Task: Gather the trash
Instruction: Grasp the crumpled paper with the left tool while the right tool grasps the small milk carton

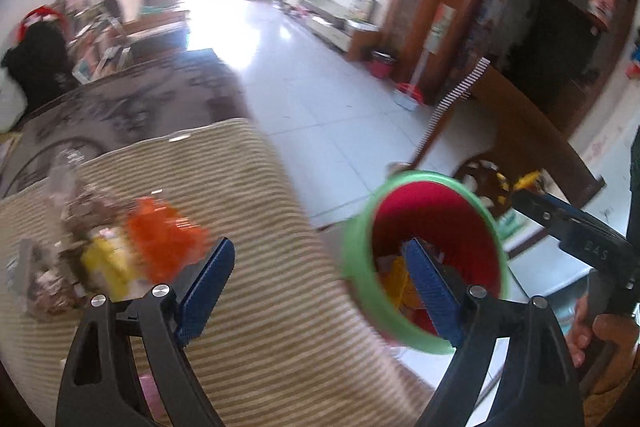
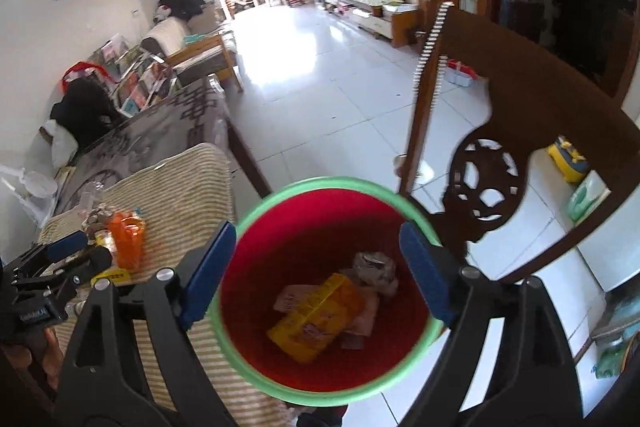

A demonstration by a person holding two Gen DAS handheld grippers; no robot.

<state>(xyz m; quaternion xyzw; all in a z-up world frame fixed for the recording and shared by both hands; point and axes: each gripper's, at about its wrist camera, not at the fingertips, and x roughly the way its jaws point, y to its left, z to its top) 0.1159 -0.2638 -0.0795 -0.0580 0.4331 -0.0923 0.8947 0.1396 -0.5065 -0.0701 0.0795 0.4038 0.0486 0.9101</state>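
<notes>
A red bin with a green rim (image 2: pixel 332 183) stands right below my right gripper (image 2: pixel 318 233), which is open and empty over its mouth. Inside lie a yellow packet (image 2: pixel 316 319) and crumpled paper (image 2: pixel 376 267). My left gripper (image 1: pixel 320 251) is open and empty above the striped tablecloth (image 1: pixel 260 307), between a blurred trash heap on its left and the bin (image 1: pixel 360 255) on its right. The heap holds an orange wrapper (image 1: pixel 164 239), a yellow packet (image 1: pixel 106 263) and clear wrappers (image 1: pixel 48 287). In the right wrist view the left gripper (image 2: pixel 80 253) hangs close by the orange wrapper (image 2: pixel 128 239).
A dark carved wooden chair (image 2: pixel 520 87) stands just right of the bin. Beyond the striped cloth the table has a dark patterned cover (image 2: pixel 168 123). White tiled floor (image 2: pixel 320 67) runs to the far room. A hand (image 1: pixel 600 331) holds the right gripper's handle.
</notes>
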